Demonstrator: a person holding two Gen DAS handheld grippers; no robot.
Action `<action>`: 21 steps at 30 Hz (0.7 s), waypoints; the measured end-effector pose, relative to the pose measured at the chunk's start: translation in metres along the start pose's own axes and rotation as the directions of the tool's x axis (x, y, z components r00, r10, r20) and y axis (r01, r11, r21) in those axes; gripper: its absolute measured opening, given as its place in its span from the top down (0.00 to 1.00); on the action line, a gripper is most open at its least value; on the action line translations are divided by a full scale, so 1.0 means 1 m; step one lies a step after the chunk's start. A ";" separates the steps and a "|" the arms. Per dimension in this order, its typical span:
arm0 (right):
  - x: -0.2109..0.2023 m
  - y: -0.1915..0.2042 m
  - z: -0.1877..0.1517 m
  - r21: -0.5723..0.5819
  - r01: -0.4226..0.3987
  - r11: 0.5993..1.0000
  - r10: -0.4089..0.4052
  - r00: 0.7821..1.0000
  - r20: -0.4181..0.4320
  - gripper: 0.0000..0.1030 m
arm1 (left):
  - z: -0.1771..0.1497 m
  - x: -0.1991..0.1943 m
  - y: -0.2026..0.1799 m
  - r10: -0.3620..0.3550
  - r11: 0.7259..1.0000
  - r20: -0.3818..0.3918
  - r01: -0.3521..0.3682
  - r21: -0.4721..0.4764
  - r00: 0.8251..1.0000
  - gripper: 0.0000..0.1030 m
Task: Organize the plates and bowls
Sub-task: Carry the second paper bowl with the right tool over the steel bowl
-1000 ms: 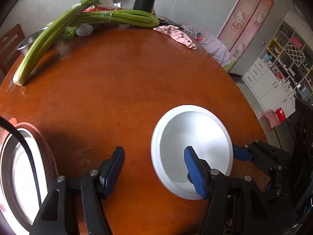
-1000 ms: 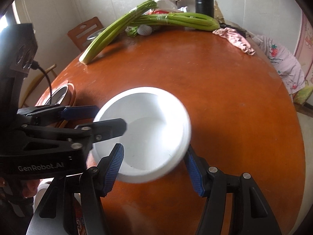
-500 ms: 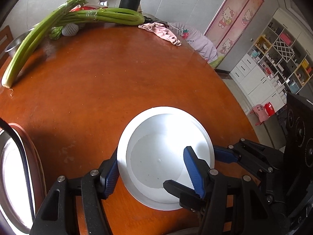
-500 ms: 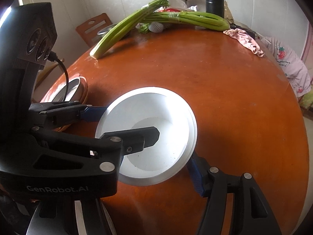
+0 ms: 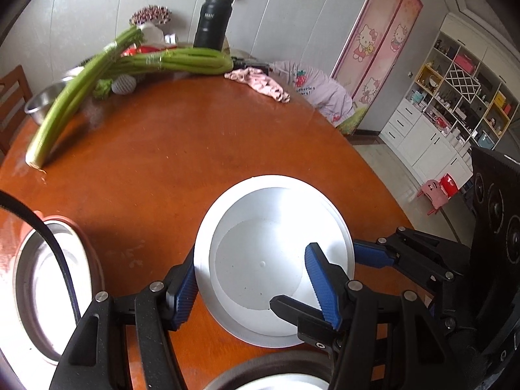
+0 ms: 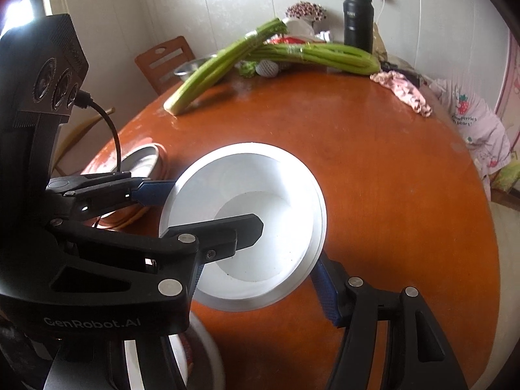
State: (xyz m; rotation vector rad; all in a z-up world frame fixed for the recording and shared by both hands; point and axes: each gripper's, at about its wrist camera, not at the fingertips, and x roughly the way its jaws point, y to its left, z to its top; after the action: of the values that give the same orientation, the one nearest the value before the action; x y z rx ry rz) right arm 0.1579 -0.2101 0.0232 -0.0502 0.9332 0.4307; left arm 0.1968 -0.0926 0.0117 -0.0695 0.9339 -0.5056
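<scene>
White bowl: the white bowl [image 5: 260, 260] sits at the near side of the round worktop [image 5: 162, 169], between the two grippers. A second white rim shows just under its own, as if one bowl is nested in another. Whether it rests on the wood or is just clear of it cannot be told.
Left gripper: the left gripper [image 5: 252, 253] has its jaws apart. The left blue pad lies against the outside of the bowl's left rim and the right pad reaches over the inside. It is not clamped on the wall.
Right gripper: the right gripper [image 6: 256, 266] also has its jaws apart. The right blue pad is at the outside of the bowl's near right rim. The other finger is mostly hidden behind the left gripper, but the left wrist view shows it reaching over the inside of the bowl.
Metal dish: a steel dish [image 5: 22, 279] with a reddish rim lies on the worktop left of the bowl, near but apart from it. A black cable [image 5: 58, 260] crosses in front of it.
Near edge: a dark-rimmed dish [image 5: 260, 370] shows partly, just below the bowl.
Far side: long green stalks [image 5: 65, 107], a black flask [image 5: 211, 22], a pink cloth [image 5: 260, 81] and a steel basin [image 5: 42, 104] are all well apart from the bowl.
Room: a wooden chair [image 6: 165, 61] stands behind the worktop, and white shelves [image 5: 455, 97] are on the right.
</scene>
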 end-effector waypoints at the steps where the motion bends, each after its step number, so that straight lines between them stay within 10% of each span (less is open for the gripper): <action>1: -0.004 0.003 0.000 -0.004 -0.001 1.000 0.001 1.000 0.009 0.36 | -0.001 -0.005 -0.001 0.005 1.000 0.009 -0.005 0.002 1.000 0.40; 21: -0.057 0.053 -0.024 -0.077 -0.009 0.997 0.017 0.995 0.103 0.36 | -0.038 -0.075 -0.020 0.071 0.997 0.118 -0.074 0.023 0.990 0.40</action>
State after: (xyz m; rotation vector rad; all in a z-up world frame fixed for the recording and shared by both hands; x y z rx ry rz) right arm 0.0895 -0.1869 0.0611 -0.0907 0.8155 0.4763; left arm 0.1233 -0.0711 0.0507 -0.0404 0.8115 -0.4422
